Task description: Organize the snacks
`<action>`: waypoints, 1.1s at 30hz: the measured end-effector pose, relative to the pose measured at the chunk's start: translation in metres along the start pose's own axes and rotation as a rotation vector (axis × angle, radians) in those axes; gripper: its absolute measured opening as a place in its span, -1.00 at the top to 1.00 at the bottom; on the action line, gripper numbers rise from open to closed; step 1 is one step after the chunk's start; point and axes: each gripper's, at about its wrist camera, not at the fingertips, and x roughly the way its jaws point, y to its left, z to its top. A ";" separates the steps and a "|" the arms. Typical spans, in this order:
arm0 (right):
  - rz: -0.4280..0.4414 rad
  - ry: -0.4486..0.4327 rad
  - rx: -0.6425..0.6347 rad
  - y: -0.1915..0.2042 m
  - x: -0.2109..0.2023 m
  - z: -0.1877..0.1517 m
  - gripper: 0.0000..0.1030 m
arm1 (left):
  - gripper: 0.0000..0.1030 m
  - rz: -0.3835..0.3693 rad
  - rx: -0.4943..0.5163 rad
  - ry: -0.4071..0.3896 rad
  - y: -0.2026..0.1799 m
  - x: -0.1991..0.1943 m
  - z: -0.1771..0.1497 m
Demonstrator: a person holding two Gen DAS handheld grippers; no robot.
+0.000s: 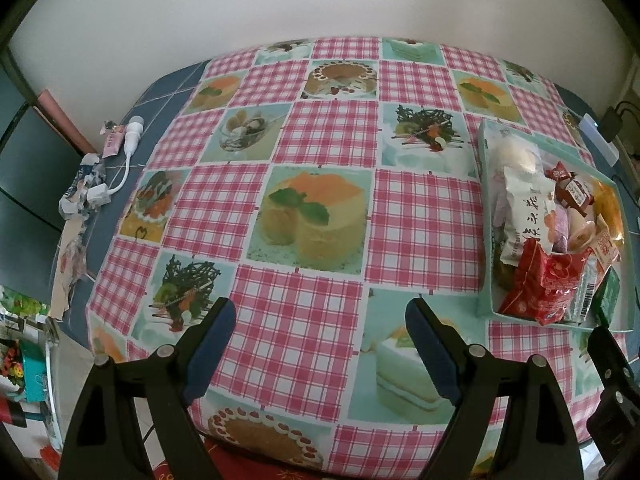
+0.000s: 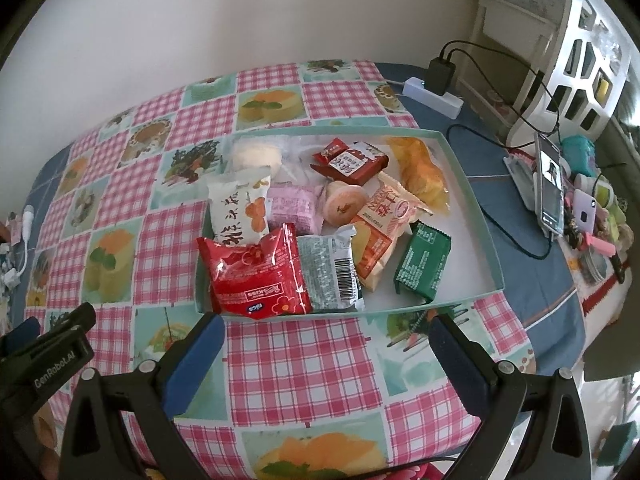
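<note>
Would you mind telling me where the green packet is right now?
In the right wrist view the green packet lies in the tray, at its near right corner, just right of the orange-and-white packet.

Pink-and-white gingham tablecloth with mint cake-print squares beneath the jaws, pale teal box beyond them, red floral packet, green packet, yellow snack, lilac packet

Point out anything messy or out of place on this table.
Torn paper scraps litter the table's left edge beside a white cable adapter. In the shallow box, snack packets lie heaped and overlapping; the red packet overhangs the near rim. Nothing spilled.
</note>
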 end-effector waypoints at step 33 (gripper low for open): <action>-0.006 0.014 -0.017 0.003 0.002 0.000 -1.00 | -0.69 -0.004 0.002 0.003 0.000 0.002 0.000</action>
